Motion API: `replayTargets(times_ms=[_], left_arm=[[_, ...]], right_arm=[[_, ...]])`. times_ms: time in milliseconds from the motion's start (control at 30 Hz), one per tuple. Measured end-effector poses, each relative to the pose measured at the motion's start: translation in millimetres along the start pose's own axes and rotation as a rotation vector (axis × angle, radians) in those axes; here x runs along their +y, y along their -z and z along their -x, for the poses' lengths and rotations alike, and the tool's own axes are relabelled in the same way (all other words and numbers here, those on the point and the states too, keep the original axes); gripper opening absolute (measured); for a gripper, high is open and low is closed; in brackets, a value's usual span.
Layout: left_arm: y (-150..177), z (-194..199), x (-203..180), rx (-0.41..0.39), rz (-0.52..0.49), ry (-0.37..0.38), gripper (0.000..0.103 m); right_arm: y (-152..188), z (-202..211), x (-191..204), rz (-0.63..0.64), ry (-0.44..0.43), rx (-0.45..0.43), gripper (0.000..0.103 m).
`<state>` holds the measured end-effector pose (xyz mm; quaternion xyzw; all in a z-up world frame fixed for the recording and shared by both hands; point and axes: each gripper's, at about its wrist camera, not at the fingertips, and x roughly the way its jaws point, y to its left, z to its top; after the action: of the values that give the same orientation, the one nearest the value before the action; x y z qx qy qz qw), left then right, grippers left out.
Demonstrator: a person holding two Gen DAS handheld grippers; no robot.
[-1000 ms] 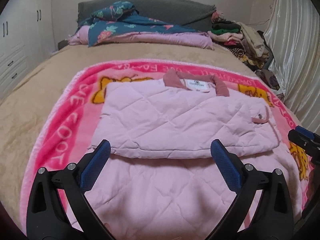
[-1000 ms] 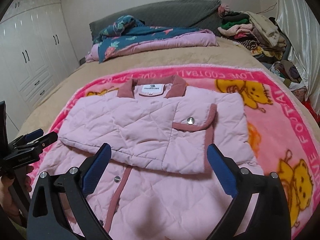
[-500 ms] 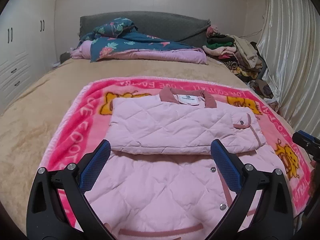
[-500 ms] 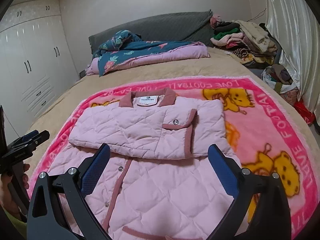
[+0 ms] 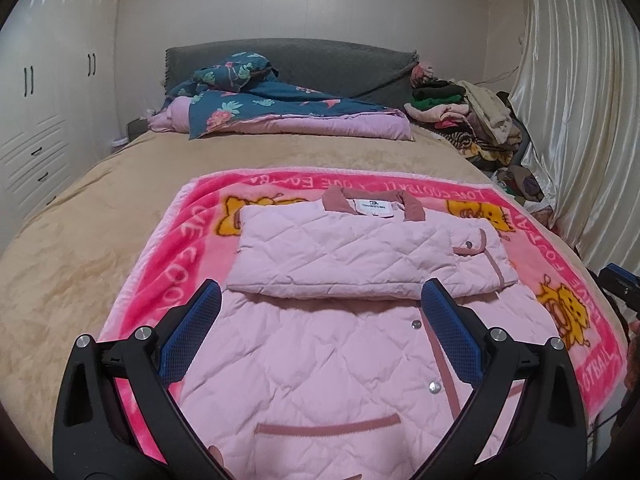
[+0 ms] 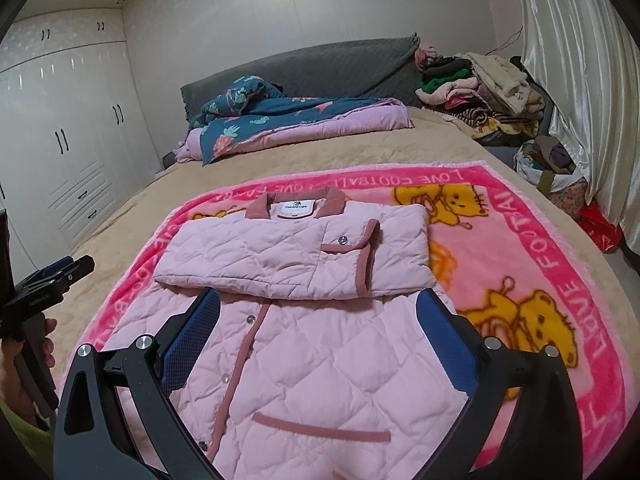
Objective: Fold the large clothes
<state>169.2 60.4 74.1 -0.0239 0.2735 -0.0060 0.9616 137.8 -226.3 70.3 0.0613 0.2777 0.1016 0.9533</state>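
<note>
- Left tongs (image 5: 320,316) and right tongs (image 6: 318,314) hang over the near half of a pink quilted jacket (image 5: 340,364), both with jaws spread wide and nothing between them.
- The jacket lies flat on a pink cartoon blanket (image 5: 176,240) spread across a tan bed (image 5: 100,220), collar (image 5: 372,202) toward the headboard, sleeves folded across the chest in a thick band.
- The lower half, with its snaps and pocket trim, lies unfolded nearest the tongs; the hem itself runs out of view at the bottom.
- Padded and soft, the jacket looks light but bulky: it should drape and spring back, not crease sharply, and the smooth shell may slip.
- A sensible hold would be the two hem corners, one per tongs, pinching through both layers.
- A lift and carry toward the collar would likely halve it.
- Folded bedding (image 5: 280,116) and a clothes pile (image 5: 464,116) sit well apart at the bed's head.
</note>
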Motion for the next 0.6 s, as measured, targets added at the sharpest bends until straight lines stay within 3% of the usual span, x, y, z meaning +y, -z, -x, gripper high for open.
replayTargets(times_ms=[600], left_arm=[[42, 34, 19, 0.038, 0.004, -0.06, 0.094]], right_arm=[[42, 36, 0, 0.039, 0.021, 0.03, 0.099]])
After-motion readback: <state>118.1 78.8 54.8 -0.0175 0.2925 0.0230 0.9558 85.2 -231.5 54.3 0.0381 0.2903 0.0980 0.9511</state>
